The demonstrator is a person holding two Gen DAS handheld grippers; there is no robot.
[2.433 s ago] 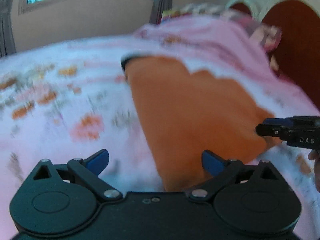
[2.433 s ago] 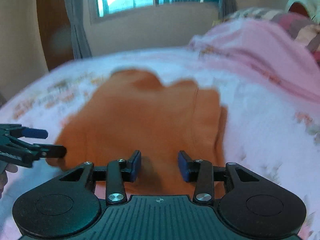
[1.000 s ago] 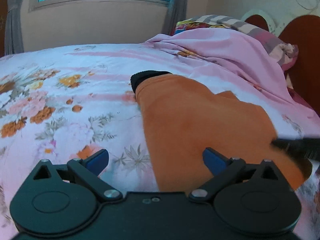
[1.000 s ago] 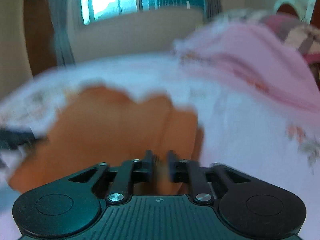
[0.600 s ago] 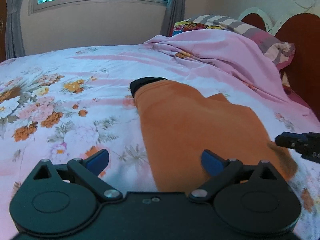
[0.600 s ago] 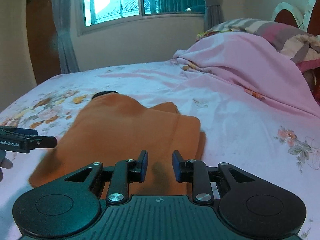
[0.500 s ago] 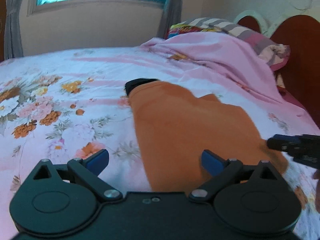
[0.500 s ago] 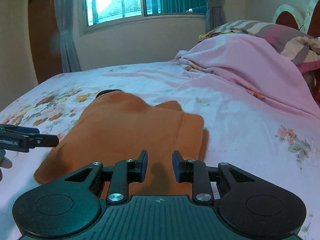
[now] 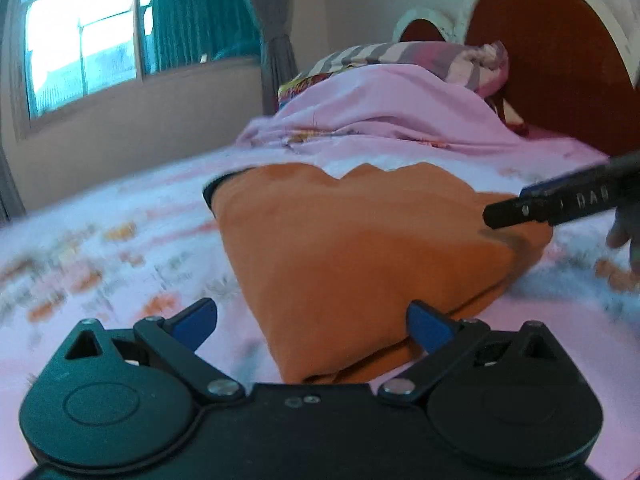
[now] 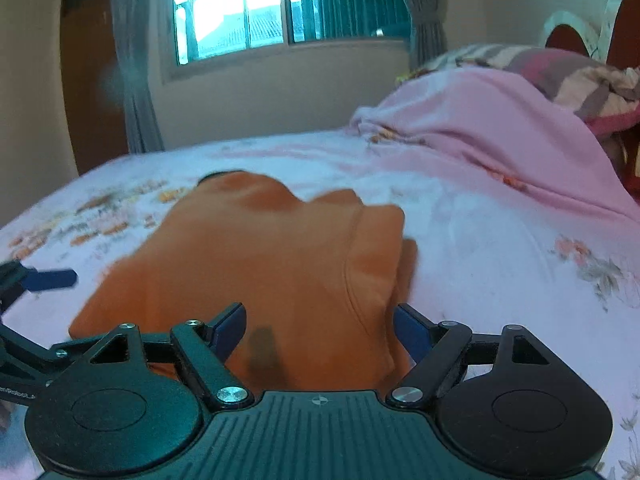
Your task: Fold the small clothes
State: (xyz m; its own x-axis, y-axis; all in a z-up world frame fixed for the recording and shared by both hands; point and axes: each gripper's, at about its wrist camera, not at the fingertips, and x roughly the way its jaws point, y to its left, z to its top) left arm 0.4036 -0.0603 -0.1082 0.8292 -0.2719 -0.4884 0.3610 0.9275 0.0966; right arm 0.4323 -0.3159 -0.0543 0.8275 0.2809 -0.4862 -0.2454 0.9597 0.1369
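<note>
An orange garment (image 9: 360, 256), folded into a rough flat packet, lies on the floral bedsheet (image 9: 100, 248), and everything else sits around it. A dark collar edge (image 9: 218, 188) shows at its far left corner, toward the window (image 9: 84, 44). Beyond the garment, toward the headboard (image 9: 548, 48), a pink blanket (image 9: 384, 116) is heaped up with a striped pillow (image 9: 400, 54) behind it. The left gripper (image 9: 312, 322) hangs at the garment's near edge with its blue-padded fingers (image 9: 196, 320) spread wide; the near fold of the cloth lies between them, but the pads do not press on it. The right gripper (image 10: 318, 328) is over the garment's near right part, its jaws opening, with orange cloth lying between the blue pads (image 10: 412, 330) and neither pad squeezing it. In the left wrist view the right gripper reaches in over the garment's right corner, casting a dark shadow on the cloth, and the fingertips of a hand (image 9: 624, 236) show just behind it.
</note>
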